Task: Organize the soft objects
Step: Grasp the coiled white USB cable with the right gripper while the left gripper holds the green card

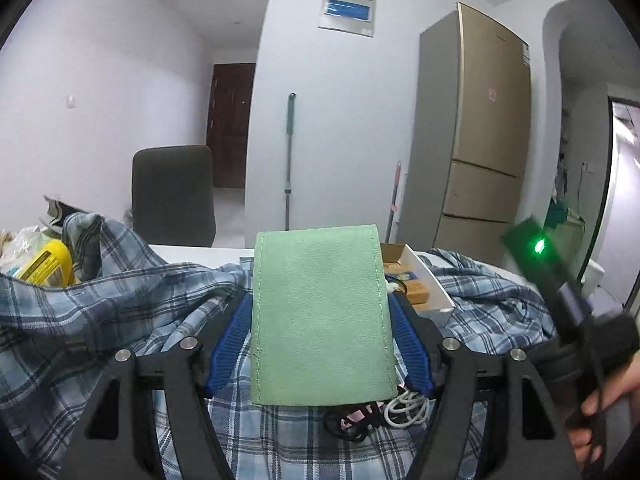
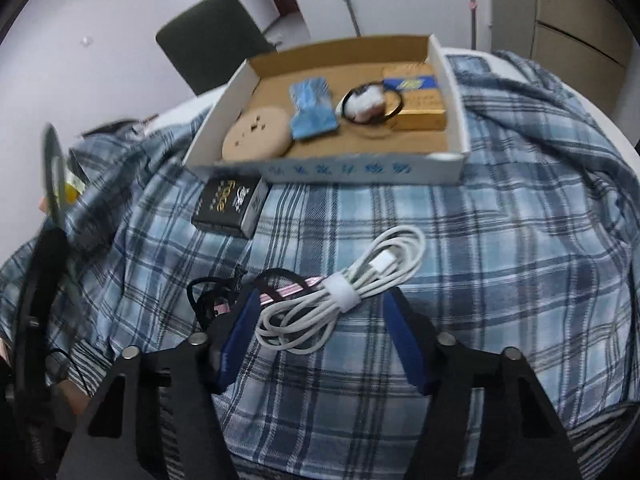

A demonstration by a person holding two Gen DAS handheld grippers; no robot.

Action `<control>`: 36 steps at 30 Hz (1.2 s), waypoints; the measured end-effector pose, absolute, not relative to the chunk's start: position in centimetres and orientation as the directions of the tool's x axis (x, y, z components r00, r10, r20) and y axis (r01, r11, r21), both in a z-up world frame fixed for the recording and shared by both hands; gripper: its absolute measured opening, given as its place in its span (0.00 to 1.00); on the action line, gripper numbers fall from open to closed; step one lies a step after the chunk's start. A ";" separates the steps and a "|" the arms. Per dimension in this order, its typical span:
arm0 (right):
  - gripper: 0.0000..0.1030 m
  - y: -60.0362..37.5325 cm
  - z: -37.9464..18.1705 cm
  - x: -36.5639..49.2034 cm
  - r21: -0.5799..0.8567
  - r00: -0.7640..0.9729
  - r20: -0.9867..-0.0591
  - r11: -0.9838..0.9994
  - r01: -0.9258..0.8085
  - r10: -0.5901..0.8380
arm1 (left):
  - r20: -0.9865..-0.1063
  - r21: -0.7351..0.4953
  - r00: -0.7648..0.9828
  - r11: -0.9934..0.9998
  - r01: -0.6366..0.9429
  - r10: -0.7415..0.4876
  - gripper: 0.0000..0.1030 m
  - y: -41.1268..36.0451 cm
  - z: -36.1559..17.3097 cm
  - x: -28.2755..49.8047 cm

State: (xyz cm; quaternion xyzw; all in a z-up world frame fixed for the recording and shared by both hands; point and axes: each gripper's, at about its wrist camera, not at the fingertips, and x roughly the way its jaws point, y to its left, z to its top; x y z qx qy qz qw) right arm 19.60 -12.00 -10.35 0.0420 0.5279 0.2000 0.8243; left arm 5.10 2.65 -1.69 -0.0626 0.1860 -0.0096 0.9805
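Note:
My left gripper [image 1: 320, 300] is shut on a green suede pouch [image 1: 320, 316] and holds it upright above the plaid cloth [image 1: 120, 300]. My right gripper [image 2: 320, 300] is open, its blue fingers on either side of a coiled white cable [image 2: 340, 288] that lies on the plaid cloth [image 2: 480, 280]. The cable also shows under the pouch in the left wrist view [image 1: 406, 408]. A pink thing with black cords [image 2: 240, 292] lies just left of the cable. The right gripper's body shows at the right of the left wrist view [image 1: 568, 308].
A shallow cardboard box [image 2: 360, 170] behind the cable holds a round cork disc [image 2: 256, 138], a blue packet [image 2: 310, 110], a black ring with a white thing [image 2: 370, 108] and a gold box [image 2: 418, 100]. A black carton [image 2: 228, 208] lies in front. A yellow packet [image 1: 48, 266] and a chair [image 1: 172, 196] are at left.

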 end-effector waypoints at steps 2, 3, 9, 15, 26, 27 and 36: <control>0.43 -11.8 -10.9 19.8 0.263 0.353 -0.869 0.929 -0.261 0.346 | -0.359 -0.140 0.933 0.990 -0.019 -0.033 0.69 3.1 -1.6 5.1; 0.41 -11.7 -11.2 20.1 0.264 0.347 -0.873 0.931 -0.253 0.342 | -0.357 -0.144 0.933 0.989 -0.021 -0.032 0.69 3.2 -1.6 5.0; 0.28 -11.5 -11.5 20.0 0.226 0.361 -0.880 0.941 -0.250 0.307 | -0.340 -0.124 0.940 0.992 -0.016 -0.027 0.69 2.9 -1.5 4.6; 0.24 -11.7 -10.3 19.6 0.173 0.327 -0.897 0.918 -0.357 0.296 | -0.338 -0.119 0.941 0.993 -0.015 -0.027 0.69 2.7 -1.5 4.6; 0.64 -13.5 -10.7 20.1 0.064 0.258 -0.945 0.890 -0.452 0.199 | -0.353 -0.126 0.935 0.992 -0.016 -0.030 0.69 2.9 -1.8 4.9; 0.69 -13.9 -10.4 20.0 0.108 0.269 -0.932 0.894 -0.434 0.243 | -0.354 -0.126 0.935 0.992 -0.015 -0.031 0.69 2.8 -1.8 4.9; 0.69 -12.4 -11.2 17.4 0.005 0.304 -0.937 0.874 -0.486 0.174 | -0.361 -0.129 0.932 0.991 -0.015 -0.033 0.69 2.9 -1.9 5.1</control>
